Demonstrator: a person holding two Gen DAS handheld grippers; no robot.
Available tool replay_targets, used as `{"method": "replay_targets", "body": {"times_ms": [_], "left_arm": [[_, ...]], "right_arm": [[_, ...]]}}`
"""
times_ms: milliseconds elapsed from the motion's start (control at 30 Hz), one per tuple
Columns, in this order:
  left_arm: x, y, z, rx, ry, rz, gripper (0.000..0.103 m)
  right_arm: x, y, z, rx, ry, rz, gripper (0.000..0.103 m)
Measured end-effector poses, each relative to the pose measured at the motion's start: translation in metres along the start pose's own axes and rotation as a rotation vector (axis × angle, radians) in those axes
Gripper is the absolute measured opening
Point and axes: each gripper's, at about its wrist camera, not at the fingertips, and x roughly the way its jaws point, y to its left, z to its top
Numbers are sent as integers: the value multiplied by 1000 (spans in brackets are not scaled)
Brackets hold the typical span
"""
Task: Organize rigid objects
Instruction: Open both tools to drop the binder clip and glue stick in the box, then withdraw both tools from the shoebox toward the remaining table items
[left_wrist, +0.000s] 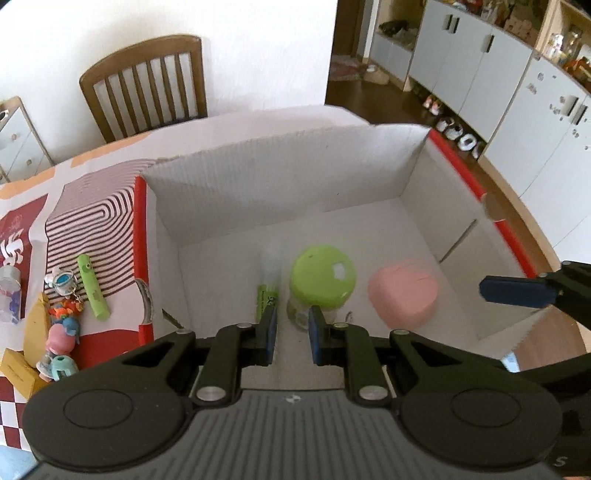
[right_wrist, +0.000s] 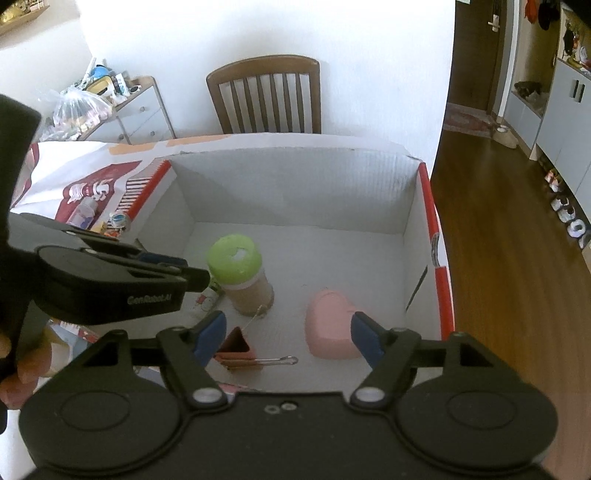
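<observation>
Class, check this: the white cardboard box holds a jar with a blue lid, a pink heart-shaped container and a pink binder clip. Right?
Not quite. The jar's lid is green, not blue, as the right wrist view shows. The white cardboard box does hold the pink heart-shaped container and pink binder clip.

- Glue stick (left_wrist: 269, 280): lower end covered by the left hand-held gripper (left_wrist: 291, 334); label print too small to read.
- Green-lidded jar (left_wrist: 320, 282): base hidden behind the same jaws in the left wrist view.
- Right hand-held gripper (left_wrist: 517, 291): one blue pad shows in that view; the rest runs off the right edge.
- Small toys (left_wrist: 61, 317) on the desk (left_wrist: 22, 402): crowded, blurred; individual figures indistinct.
- Binder clip (right_wrist: 240, 349): partly hidden behind a blue pad in the right wrist view.
- Hand (right_wrist: 18, 365): cut off at the left edge.
</observation>
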Motion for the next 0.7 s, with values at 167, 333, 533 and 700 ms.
{"method": "replay_targets", "body": {"times_ms": [167, 333, 533, 700], "left_arm": [[-23, 3, -3, -8, -41, -17, 17], [-45, 7, -9, -5, -87, -15, 17], [-69, 19, -20, -3, -135, -41, 17], [-89, 36, -33, -9, -166, -51, 17]], "right_arm": [[-16, 8, 1, 0, -30, -2, 76], [-31, 18, 1, -5, -64, -1, 76], [-44, 33, -2, -6, -89, -3, 79], [-52, 56, -6, -2, -107, -10, 82]]}}
